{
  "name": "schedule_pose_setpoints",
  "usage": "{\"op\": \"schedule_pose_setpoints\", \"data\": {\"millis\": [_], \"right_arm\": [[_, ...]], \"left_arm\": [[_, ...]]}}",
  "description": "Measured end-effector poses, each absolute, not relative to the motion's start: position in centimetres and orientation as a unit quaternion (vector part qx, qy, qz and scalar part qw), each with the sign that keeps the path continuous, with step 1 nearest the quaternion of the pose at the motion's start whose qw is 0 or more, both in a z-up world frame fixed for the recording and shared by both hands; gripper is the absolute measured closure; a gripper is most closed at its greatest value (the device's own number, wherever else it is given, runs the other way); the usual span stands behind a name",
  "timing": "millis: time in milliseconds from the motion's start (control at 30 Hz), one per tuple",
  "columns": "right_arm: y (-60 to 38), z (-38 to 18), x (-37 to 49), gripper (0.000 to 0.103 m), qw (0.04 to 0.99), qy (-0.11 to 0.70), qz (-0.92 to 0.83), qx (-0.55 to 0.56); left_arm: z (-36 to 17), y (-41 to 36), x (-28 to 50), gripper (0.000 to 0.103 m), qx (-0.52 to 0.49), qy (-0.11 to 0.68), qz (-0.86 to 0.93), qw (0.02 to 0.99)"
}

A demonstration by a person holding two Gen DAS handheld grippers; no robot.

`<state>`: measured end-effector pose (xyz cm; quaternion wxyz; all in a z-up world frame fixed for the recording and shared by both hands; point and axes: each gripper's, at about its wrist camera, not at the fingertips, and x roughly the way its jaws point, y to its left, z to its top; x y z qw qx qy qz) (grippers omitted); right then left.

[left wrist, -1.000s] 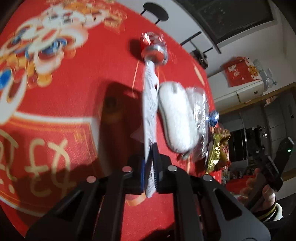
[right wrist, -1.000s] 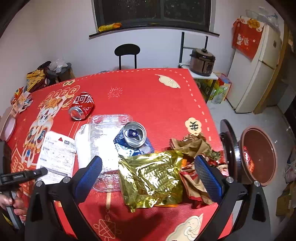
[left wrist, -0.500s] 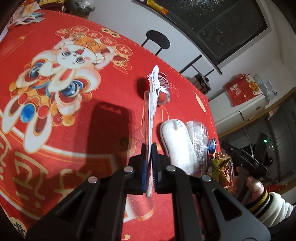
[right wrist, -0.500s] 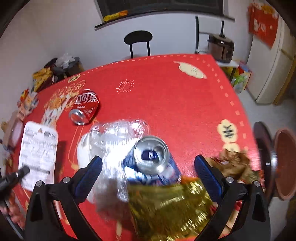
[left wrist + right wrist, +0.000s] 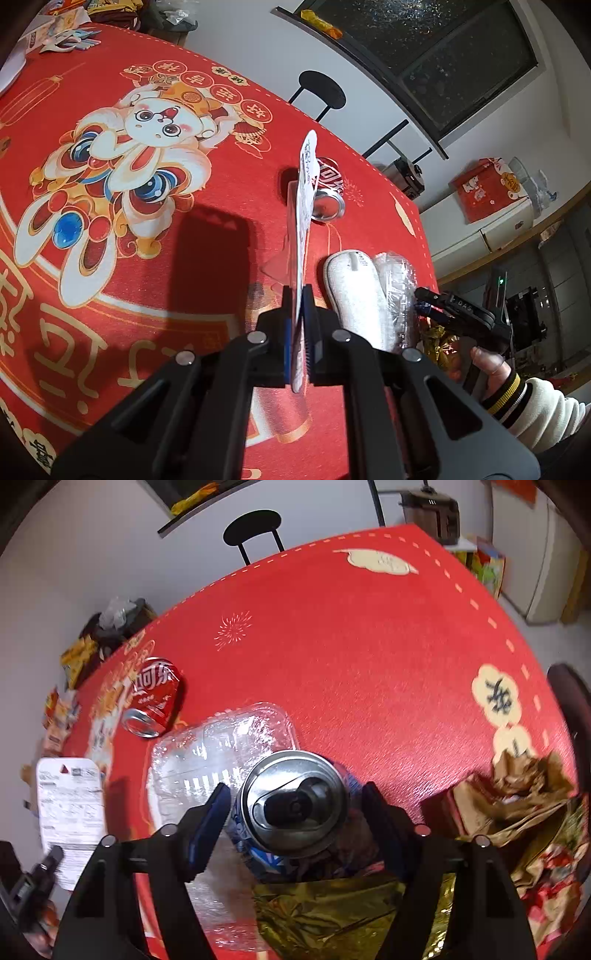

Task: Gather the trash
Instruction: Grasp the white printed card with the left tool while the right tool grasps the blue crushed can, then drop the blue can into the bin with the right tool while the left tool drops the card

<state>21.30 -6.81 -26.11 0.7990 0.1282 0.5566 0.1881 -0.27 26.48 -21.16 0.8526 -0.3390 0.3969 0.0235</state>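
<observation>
Since a second ago the right gripper (image 5: 295,812) has dropped from above the gold wrapper down around the blue-and-silver drink can (image 5: 295,805), and its jaws have just been closing, with the can now between them; the left gripper (image 5: 299,325) has lifted its card a little off the table.

Going left to right: on the far left the left gripper's jaws are pressed together on the near edge of a flat white printed card in a clear plastic sleeve (image 5: 306,192) — held edge-on, off the red printed tablecloth (image 5: 221,129) on the table. Just right of the card and farther away, a red cola can (image 5: 153,698) lies on its side, open end toward the near side. Next comes a clear plastic clamshell tray (image 5: 221,746) with a white foam tray (image 5: 354,291) against its left side. The blue-and-silver can stands at the clamshell's near right corner, top up. The right gripper's jaws are spread to either side of it; the left blue pad (image 5: 207,827) sits just beside the can wall, though whether either pad presses on it I cannot tell. A crumpled gold foil wrapper (image 5: 332,915) lies just near of the can. Farther right is a heap of crumpled brown paper and red-and-gold wrapping (image 5: 524,812) — at the table's right edge.
</observation>
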Motion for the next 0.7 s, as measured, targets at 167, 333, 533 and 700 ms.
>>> {"op": "schedule_pose_setpoints", "data": {"millis": [167,333,533,700], "right_arm": [[-7.1,-25.0,20.6,0.04,0.802,0.541,0.2,0.153],[-7.5,-22.4,19.8,0.041,0.817,0.507,0.217,0.17],[-7.7,-18.9,19.3,0.042,0.831,0.464,0.244,0.186],[-8.0,-16.5,19.0,0.045,0.84,0.432,0.259,0.201]], "left_arm": [[-20.7,26.0,0.2,0.094,-0.334,0.395,0.014,0.856],[-19.9,25.8,0.3,0.094,-0.326,0.388,0.01,0.862],[-18.9,25.8,0.4,0.094,-0.317,0.38,0.007,0.869],[-17.9,25.6,0.4,0.094,-0.309,0.373,0.006,0.875]]}}
